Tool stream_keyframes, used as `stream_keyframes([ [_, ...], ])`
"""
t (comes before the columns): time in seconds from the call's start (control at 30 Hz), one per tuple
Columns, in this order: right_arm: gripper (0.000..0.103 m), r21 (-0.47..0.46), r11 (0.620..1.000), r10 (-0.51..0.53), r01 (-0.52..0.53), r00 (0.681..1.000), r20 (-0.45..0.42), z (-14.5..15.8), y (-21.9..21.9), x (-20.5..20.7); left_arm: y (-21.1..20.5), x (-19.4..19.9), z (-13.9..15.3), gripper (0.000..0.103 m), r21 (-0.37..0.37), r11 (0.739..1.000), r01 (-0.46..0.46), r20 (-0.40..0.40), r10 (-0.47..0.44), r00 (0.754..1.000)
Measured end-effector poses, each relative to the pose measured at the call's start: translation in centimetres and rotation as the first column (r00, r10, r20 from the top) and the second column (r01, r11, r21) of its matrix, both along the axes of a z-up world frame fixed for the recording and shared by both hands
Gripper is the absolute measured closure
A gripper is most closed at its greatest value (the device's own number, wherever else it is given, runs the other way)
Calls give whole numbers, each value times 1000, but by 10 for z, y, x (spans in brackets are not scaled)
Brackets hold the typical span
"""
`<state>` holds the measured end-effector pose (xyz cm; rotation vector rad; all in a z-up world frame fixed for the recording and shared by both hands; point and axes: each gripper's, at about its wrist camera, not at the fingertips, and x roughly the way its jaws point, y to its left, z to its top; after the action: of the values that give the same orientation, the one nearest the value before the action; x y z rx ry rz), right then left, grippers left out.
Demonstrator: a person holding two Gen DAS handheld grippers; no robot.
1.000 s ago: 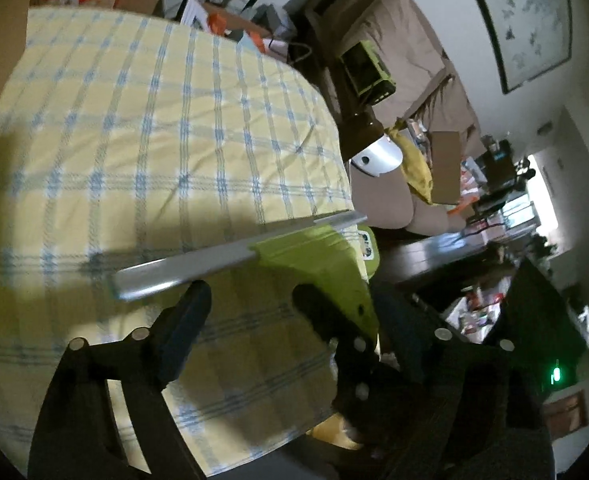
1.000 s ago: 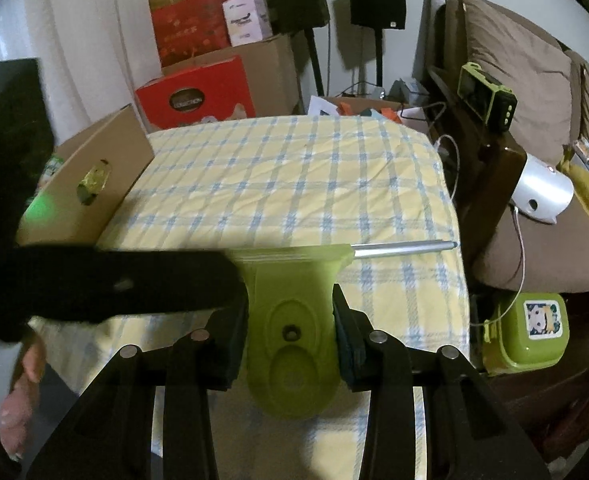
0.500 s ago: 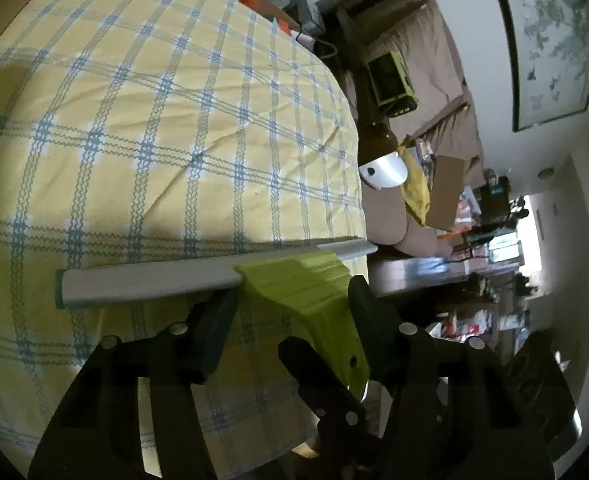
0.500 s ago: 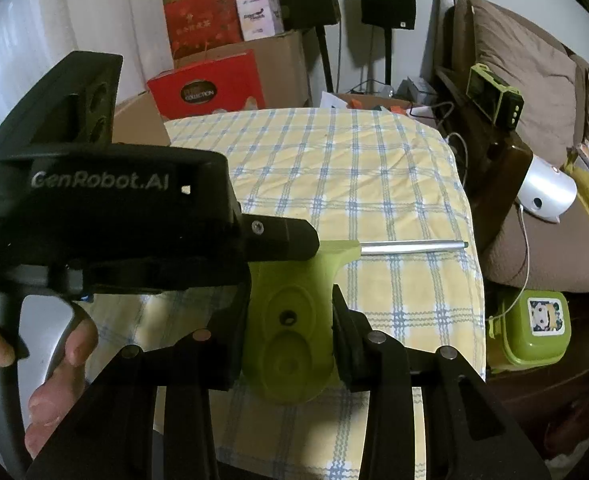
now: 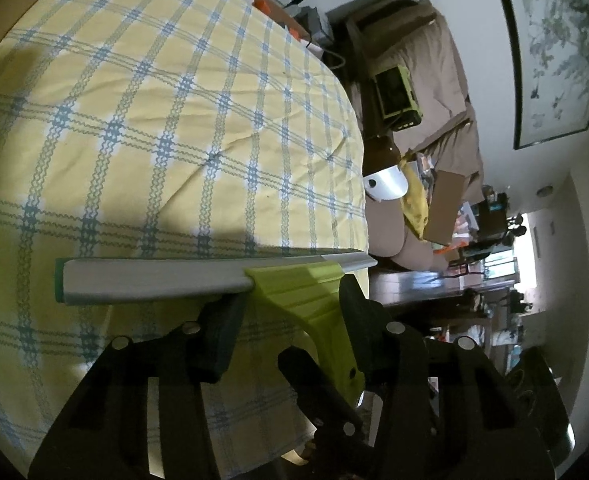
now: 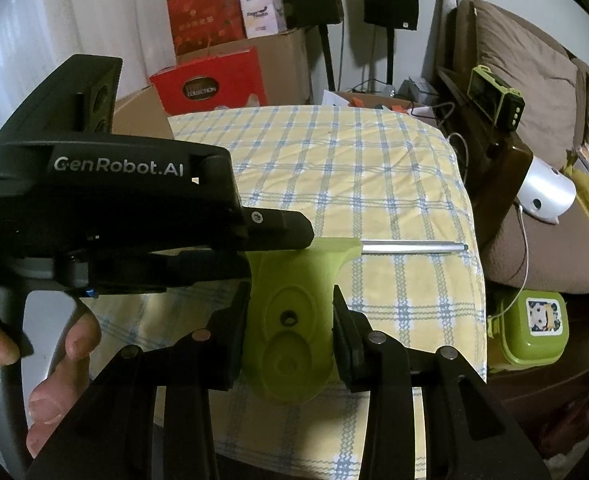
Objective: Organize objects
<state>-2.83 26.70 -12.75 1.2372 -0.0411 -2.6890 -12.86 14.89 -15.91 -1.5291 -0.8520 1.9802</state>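
My right gripper (image 6: 290,336) clamps the squeegee (image 6: 286,320) by its green handle above the counter (image 6: 354,168), blade crosswise. My left gripper (image 5: 290,316) straddles the handle's neck, jaws closing, not clearly pressing yet.

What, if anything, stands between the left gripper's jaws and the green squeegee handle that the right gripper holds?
Nothing visible. The left gripper has its closing jaws on either side of the squeegee handle, just under the grey blade, with no other thing in the gap. The right gripper grips the same handle lower down, above the checked tablecloth.
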Motion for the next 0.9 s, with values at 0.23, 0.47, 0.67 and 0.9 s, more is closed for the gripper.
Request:
stream_keyframes([
  [0.23,66,-2,1000,4,-4,1000,-27,11,-1,3,0,3,18,59,7,1000,9,-55,-9,998],
  [0.47,66,-7,1000,16,-17,997,-72,41,-3,8,-3,6,49,59,33,999,13,-118,-9,993],
  [0.67,66,-1,999,38,-38,993,-113,64,-13,5,-16,1,69,59,69,998,-9,-142,18,990],
  [0.9,66,18,995,97,-96,982,-163,90,-39,-1,-49,-4,96,59,98,994,-50,-178,67,982],
])
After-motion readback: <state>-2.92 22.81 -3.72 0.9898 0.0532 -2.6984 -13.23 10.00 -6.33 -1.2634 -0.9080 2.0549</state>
